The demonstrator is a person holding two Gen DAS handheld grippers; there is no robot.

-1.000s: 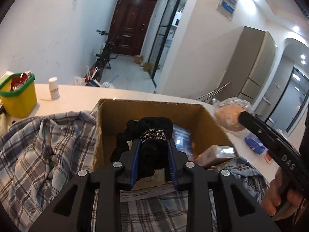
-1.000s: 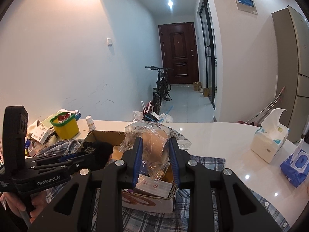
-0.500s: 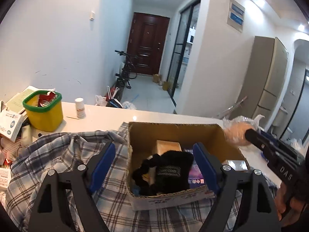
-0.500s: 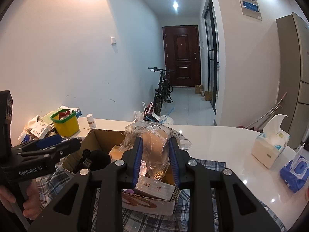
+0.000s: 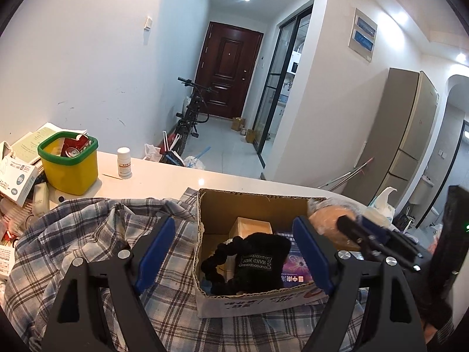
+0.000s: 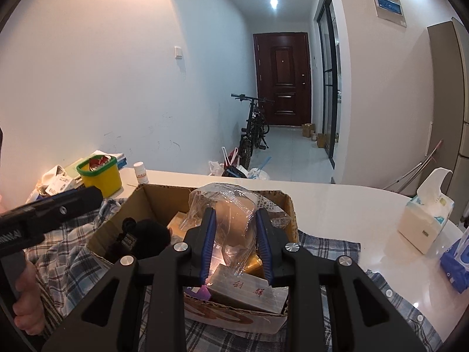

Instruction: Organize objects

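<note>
the left gripper [image 5: 234, 246] stands spread wide with nothing between its pads, above the black knit item [image 5: 258, 261] lying in the cardboard box [image 5: 252, 205] on a plaid shirt [image 5: 96, 234]. the right gripper [image 6: 236, 240] is clamped on a crinkled clear bag [image 6: 231, 205] over the box's right end; its contents stay blurred. the counter [image 6: 337, 205] lies beyond.

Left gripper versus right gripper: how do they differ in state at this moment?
The left gripper stands wide open with nothing between its pads; the right gripper is shut on a clear plastic bag. The left gripper sits back from the cardboard box, where a black knitted item lies free; the right gripper holds its bag over the box. Both have blue pads and point at the same box.
</note>
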